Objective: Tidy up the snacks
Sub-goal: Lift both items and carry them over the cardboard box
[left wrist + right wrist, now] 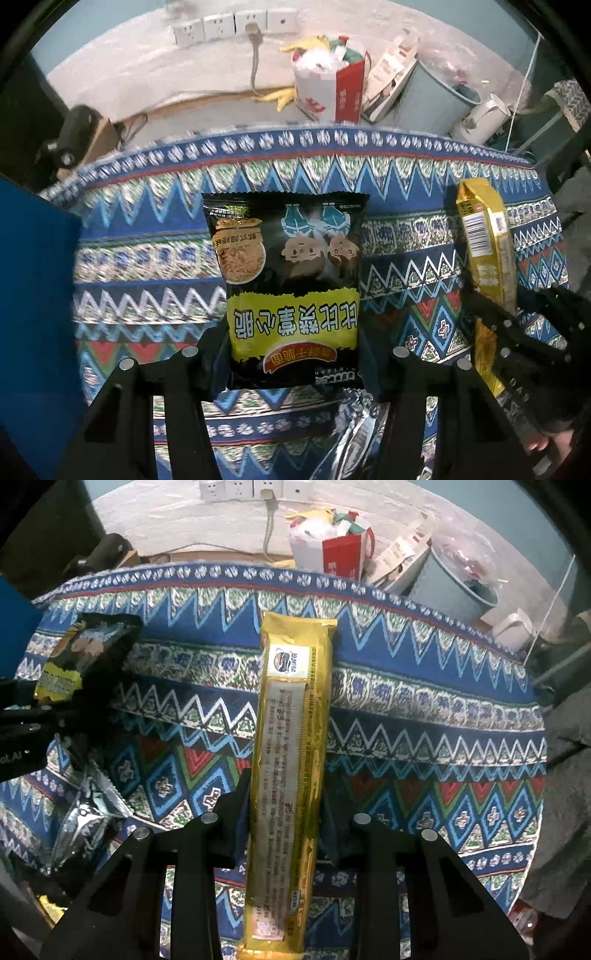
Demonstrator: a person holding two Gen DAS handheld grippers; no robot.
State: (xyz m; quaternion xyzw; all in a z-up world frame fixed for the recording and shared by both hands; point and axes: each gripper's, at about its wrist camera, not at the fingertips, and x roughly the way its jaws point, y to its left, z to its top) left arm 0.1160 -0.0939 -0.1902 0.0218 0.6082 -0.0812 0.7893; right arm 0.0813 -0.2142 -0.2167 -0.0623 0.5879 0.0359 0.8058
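The black snack bag [291, 291] is being clamped in the left claw [293, 354], and the long yellow packet [291, 775] in the right claw [284, 812]. Both are best being kept steady above the patterned cloth [424, 709] (a silver pouch [85, 819] is lying below).

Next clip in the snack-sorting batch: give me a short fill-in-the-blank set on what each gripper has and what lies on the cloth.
1. The left gripper is closed on a black and ____ snack bag.
2. The right gripper grips a long ____ packet.
3. Both snacks hang over a cloth patterned with ____ bands.
4. A crumpled ____ wrapper lies on the cloth between the two grippers.

Missing words: yellow; gold; zigzag; silver
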